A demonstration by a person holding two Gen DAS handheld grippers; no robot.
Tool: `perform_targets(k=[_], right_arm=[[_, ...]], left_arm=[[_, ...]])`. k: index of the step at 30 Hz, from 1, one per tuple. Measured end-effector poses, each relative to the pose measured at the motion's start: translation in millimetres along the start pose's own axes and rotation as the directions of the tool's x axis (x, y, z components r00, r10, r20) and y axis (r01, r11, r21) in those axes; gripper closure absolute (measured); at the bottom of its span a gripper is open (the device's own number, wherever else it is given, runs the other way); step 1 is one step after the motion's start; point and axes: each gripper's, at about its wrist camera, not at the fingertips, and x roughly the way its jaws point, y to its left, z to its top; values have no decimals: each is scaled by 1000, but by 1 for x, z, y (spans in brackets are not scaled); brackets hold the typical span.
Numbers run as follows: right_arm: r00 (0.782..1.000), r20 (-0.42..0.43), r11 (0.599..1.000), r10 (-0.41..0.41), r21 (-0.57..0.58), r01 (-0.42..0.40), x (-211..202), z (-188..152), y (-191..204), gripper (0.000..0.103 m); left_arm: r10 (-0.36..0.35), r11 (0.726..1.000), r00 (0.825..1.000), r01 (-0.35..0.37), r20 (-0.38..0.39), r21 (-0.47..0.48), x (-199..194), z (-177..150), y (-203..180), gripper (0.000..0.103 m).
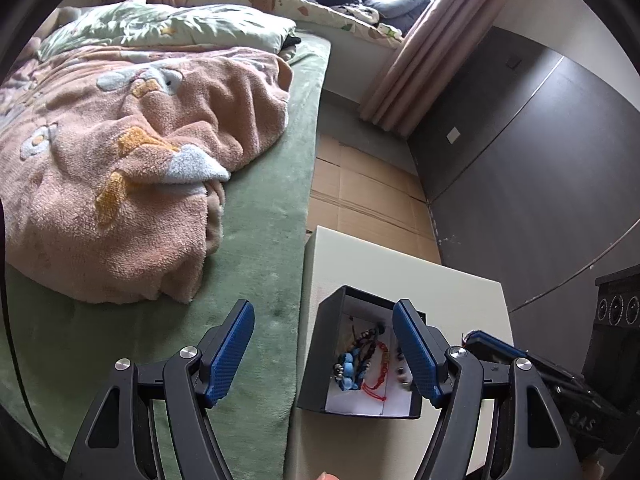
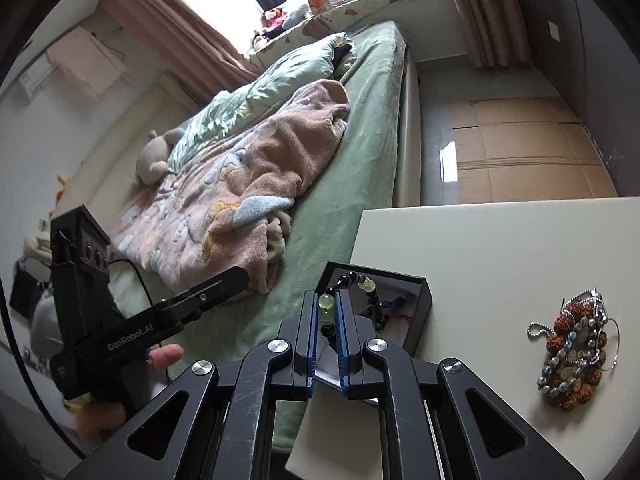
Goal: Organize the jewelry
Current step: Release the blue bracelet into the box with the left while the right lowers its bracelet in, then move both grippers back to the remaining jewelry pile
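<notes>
- one black box [image 1: 320, 360] on the desk [image 2: 500, 248], holding blue, red and dark bracelets
- one jewelry pile [image 2: 576, 348] beside it
- left gripper [image 1: 324, 356] spread wide, empty
- right gripper [image 2: 325, 320] pinches a bead bracelet [image 2: 362, 292] over the box

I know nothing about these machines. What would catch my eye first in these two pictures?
Probably the right tongs, pinched shut on a bracelet of black and pale green beads held over an open black box on the pale bedside table. That box already holds blue and red bracelets, with the left tongs spread wide above it. A tangled jewelry pile waits on the table's right, beside a rumpled peach blanket on the green bed.
</notes>
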Motion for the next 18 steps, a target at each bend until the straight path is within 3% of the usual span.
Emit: perform_targets(k=[2,9,18], right_arm=[[999,-30,1000,16,11,-16,5,-3,-4,32],[998,21,997,-65,48,64,-28,-9,-35,31],[981,59,977,-184,118,176,-95,-28,-89,31]], left_arm=[[5,1000,1000,-5,1,-5,1,1,4,31],[-10,998,1000,10,6,56,2,-3,-9,31],[-63,985,998,63,-7,163,3,-18,-58,31]])
